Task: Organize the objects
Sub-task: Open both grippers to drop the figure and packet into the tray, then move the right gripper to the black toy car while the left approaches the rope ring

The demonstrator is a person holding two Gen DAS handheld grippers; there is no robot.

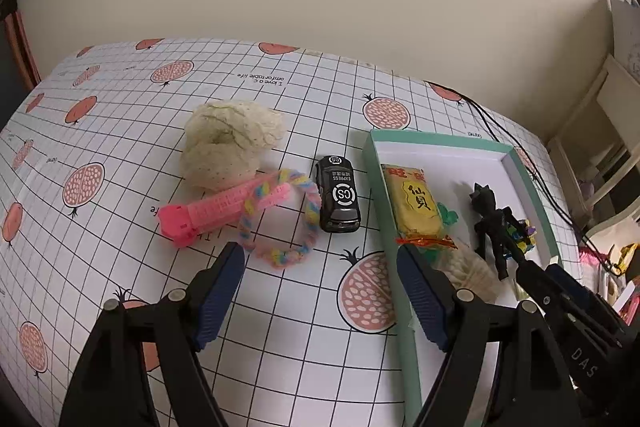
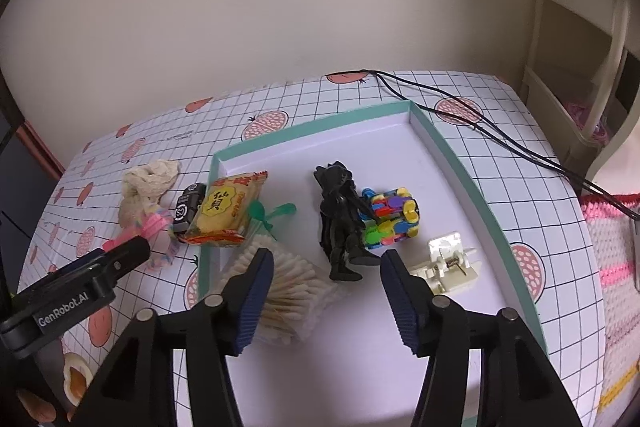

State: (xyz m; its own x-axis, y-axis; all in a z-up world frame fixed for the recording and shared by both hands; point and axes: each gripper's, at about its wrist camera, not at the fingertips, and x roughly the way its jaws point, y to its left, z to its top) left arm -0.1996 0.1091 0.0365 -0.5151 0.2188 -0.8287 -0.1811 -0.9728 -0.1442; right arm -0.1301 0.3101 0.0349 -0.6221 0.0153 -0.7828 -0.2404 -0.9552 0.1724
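Right wrist: right gripper (image 2: pixel 326 267) fingers wide apart (empty) above tray (image 2: pixel 460 163).

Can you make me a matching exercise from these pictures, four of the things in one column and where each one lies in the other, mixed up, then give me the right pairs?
Column one:
1. toy car
2. black figure
3. pink clip
4. cream clip

Column two:
A. in the tray, against the multicoloured block toy
B. on the tablecloth, threaded through the braided loop
C. in the tray, at its right side, apart from the others
D. on the tablecloth, just outside the tray's left wall

Pairs: 1-D, 2-A, 3-B, 4-C
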